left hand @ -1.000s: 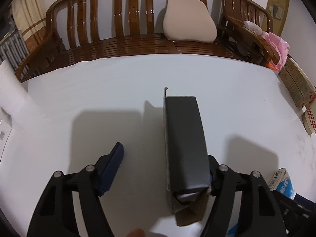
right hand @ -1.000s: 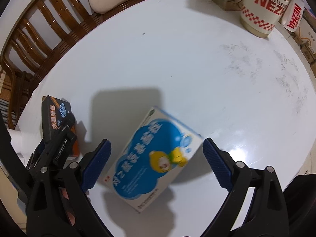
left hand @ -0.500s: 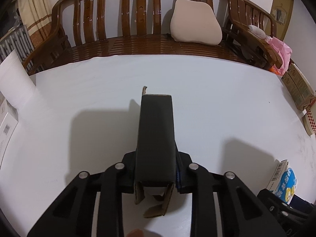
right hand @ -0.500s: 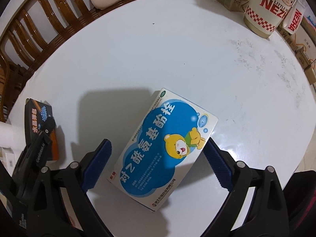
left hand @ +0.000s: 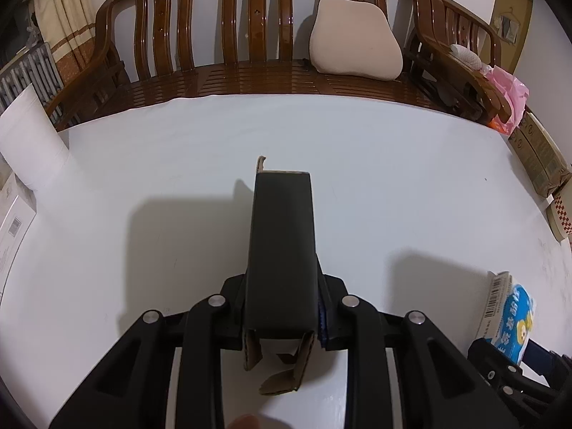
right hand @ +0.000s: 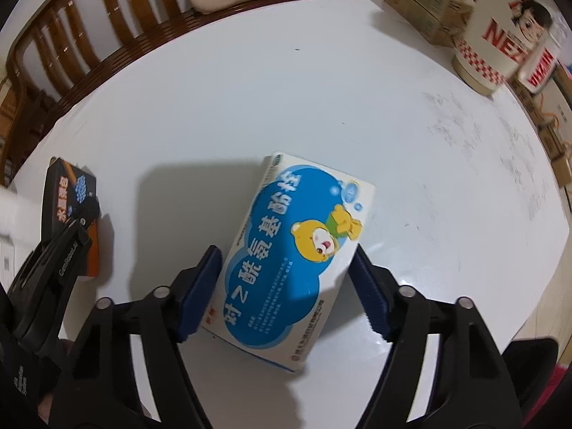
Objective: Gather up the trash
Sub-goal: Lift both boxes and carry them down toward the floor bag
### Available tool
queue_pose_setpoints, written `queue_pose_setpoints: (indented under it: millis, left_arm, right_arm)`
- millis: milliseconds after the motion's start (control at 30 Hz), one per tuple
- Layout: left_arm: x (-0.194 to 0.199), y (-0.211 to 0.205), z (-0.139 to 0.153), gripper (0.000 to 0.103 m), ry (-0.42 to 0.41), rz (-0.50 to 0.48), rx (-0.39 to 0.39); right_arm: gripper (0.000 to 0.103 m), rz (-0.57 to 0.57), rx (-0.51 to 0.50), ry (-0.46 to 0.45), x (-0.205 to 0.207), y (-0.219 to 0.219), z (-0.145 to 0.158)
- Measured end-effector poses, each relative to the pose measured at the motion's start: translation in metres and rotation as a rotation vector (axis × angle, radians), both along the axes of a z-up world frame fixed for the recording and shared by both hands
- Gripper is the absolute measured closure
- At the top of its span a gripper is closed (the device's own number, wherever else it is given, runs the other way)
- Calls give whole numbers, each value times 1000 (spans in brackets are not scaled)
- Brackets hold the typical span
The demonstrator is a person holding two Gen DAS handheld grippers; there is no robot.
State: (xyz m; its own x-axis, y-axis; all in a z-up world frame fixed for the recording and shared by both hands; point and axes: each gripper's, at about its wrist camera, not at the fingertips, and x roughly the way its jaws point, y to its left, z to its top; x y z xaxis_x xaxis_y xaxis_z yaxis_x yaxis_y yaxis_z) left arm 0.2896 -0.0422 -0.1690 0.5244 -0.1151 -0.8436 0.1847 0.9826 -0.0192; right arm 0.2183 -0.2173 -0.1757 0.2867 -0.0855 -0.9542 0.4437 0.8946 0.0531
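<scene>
Nearby: left tongs (left hand: 282,316) clamp black box (left hand: 280,246); right tongs (right hand: 286,293) closing around blue box (right hand: 286,246); cup (right hand: 500,28) beyond.

Closing right claw (right hand: 284,295) around blue box (right hand: 289,250)

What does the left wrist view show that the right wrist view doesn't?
Only the left wrist view: the black box's torn-open near flaps, the left claw shut on its sides, and a white paper roll. Only the right wrist view: the blue medicine box's full bear print, the right claw closing around it, and the Nezha cup. Shared: the white table, both boxes, the wooden bench and its cushion.
</scene>
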Motion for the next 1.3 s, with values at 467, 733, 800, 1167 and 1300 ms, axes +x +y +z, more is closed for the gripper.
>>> queue_pose_setpoints:
  millis: [467,733,800,1167,1300]
  left_arm:
    - [-18,7,0,77,7,20,20]
    - [-30,9,2,77,13,36,31]
    - [-32,9,4,77,10,41,37]
    - [-49,7,23,77,-13,56,57]
    - [-57,3,35,77,-30,56,62]
  right_arm:
    - [42,225,-55,-34,7,14,3]
    - [44,292,-65,-57,0,18,6]
    - [44,306,-68,-64,-2,17,7]
    - [44,363,-65,-94,-14,18,24]
    - [44,373,-60,-113,-20,16,35]
